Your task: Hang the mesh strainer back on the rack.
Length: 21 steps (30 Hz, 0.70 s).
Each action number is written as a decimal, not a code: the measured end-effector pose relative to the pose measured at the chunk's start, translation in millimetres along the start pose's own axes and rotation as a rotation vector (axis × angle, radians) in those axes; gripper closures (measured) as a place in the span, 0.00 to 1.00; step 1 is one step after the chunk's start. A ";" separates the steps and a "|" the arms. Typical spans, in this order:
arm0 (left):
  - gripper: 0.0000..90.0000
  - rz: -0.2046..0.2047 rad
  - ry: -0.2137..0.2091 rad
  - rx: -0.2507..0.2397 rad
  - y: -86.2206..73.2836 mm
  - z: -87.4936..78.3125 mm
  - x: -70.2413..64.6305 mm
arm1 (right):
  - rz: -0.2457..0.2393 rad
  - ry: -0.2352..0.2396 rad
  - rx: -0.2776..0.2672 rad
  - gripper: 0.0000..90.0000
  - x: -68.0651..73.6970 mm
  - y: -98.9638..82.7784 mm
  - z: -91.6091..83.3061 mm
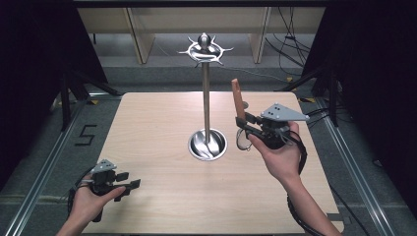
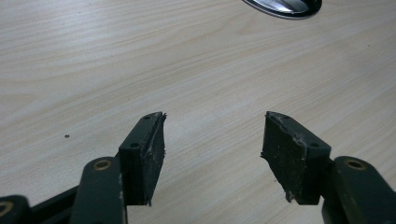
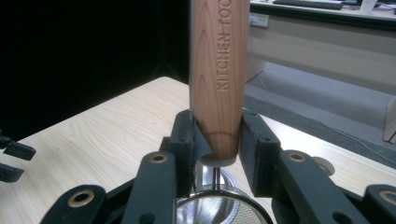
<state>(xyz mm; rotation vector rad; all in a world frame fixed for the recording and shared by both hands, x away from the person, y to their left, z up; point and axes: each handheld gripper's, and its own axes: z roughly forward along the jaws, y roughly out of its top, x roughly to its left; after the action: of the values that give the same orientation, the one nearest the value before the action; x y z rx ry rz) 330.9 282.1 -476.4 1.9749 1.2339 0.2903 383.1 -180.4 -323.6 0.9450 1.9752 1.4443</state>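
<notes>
While the pale wooden tabletop (image 1: pixel 162 196) spreads under your hands, the tall polished steel utensil stand (image 1: pixel 206 98) with its round dish base and hooked crown rises at its middle. Your right hand-held gripper (image 1: pixel 242 123), raised just right of the stand's pole, clamps a wooden-handled kitchen utensil (image 3: pixel 218 79) upright, handle up, its metal head hanging below the jaws. Your left hand-held gripper (image 2: pixel 212 154) sits low near the front left corner, jaws wide, nothing between them.

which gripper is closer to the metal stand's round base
Right. The right gripper, holding the wooden-handled utensil, hovers just beside the base; the left gripper sits open near the table's front-left.
</notes>
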 end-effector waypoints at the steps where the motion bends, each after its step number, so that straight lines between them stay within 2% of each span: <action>1: 0.42 -0.001 0.006 -0.002 0.0 0.1 -0.2 | -0.011 0.013 0.004 0.77 -1.2 1.6 0.1; 8: 0.42 0.001 0.001 -0.004 -0.3 0.5 -0.3 | -0.011 0.010 -0.010 0.77 -1.1 6.4 -0.1; 9: 0.42 0.023 -0.006 0.012 -0.1 -0.9 1.2 | -0.017 0.005 -0.008 0.77 -1.5 7.1 -0.6; 11: 0.42 0.018 -0.010 0.015 0.2 -1.0 1.1 | -0.002 0.003 -0.005 0.77 -0.2 8.3 -1.8; 12: 0.42 0.002 -0.006 -0.001 0.0 0.1 -0.1 | -0.016 0.010 -0.013 0.77 -1.6 9.1 -0.9; 15: 0.42 0.001 0.005 -0.001 0.0 0.0 -0.1 | -0.006 0.002 -0.014 0.77 -0.3 11.5 -2.4; 17: 0.42 0.000 0.004 -0.001 0.0 0.1 -0.1 | -0.022 -0.001 -0.027 0.77 -1.4 13.3 -1.6; 18: 0.42 0.001 -0.003 0.001 0.1 0.1 0.2 | 0.000 0.002 -0.022 0.77 0.1 14.1 -2.3; 21: 0.42 0.000 0.005 -0.002 0.1 0.2 -0.1 | -0.019 -0.002 -0.037 0.77 -0.8 17.7 -1.6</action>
<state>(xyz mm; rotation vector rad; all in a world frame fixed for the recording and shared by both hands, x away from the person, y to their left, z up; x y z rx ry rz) 331.0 281.9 -476.5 1.9739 1.2360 0.2963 386.6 -178.6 -306.2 0.9093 1.9443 1.4630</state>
